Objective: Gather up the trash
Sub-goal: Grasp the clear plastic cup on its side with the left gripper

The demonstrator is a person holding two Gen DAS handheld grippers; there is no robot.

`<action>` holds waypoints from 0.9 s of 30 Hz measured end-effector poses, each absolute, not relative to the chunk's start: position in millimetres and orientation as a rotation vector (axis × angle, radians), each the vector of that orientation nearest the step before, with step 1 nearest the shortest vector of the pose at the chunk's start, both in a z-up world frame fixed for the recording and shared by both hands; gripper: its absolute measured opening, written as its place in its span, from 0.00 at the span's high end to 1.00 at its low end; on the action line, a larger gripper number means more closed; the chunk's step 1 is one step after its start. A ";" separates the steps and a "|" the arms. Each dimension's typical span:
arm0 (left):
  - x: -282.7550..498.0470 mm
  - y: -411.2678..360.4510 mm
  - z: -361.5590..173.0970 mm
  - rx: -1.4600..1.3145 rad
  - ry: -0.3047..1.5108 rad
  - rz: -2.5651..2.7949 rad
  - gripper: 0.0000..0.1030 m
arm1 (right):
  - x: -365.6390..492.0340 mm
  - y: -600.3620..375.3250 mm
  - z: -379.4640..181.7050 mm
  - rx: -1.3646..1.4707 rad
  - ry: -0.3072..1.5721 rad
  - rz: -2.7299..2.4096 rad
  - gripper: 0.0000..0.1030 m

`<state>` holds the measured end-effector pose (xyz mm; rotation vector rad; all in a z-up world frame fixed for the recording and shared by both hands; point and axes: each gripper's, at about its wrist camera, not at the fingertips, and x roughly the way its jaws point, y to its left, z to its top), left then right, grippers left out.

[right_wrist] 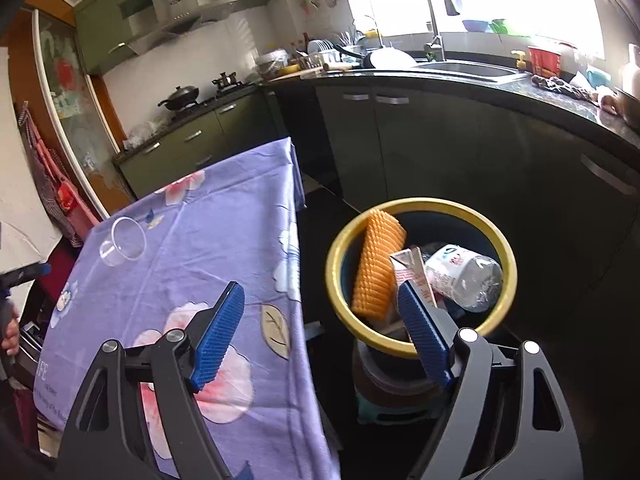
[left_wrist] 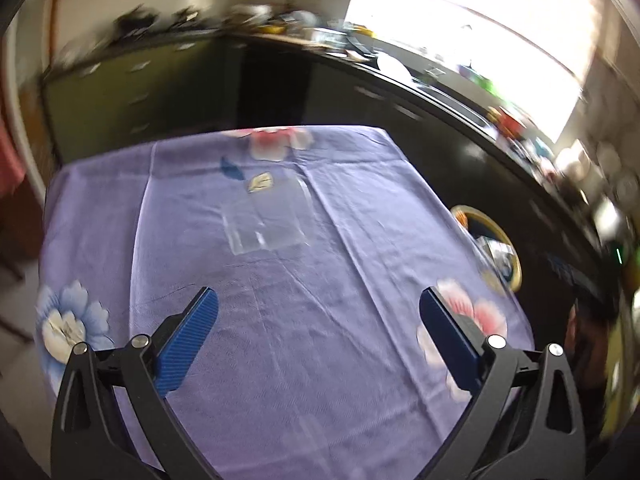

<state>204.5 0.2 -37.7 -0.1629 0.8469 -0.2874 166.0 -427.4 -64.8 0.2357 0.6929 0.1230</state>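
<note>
Currently both grippers stand apart, nothing between the pads. Left gripper [left_wrist: 318, 304] hovers over the purple floral tablecloth [left_wrist: 320, 360] — a clear plastic cup [left_wrist: 266, 220] lies on its side ahead of the fingertips, well apart from them. Right gripper [right_wrist: 320, 300] sits at the cloth's edge, its right finger over the yellow-rimmed bin [right_wrist: 340, 240] beside the cloth — orange sponge [right_wrist: 378, 264], carton [right_wrist: 412, 272] and bottle [right_wrist: 464, 276] inside.
</note>
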 end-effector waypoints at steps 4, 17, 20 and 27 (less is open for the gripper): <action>242.1 -4.9 -57.6 -0.206 0.824 -0.095 0.07 | 169.7 -415.6 -65.8 0.283 0.668 0.185 0.24; 292.1 -31.7 -96.4 -0.230 0.863 0.030 0.07 | 188.1 -421.0 -96.4 0.389 0.692 0.250 0.23; 296.7 -33.0 -102.7 -0.232 0.878 0.033 0.07 | 188.1 -424.8 -98.8 0.410 0.688 0.256 0.23; 304.2 -33.3 -109.7 -0.208 0.888 0.048 0.24 | 192.2 -424.2 -104.0 0.424 0.699 0.264 0.22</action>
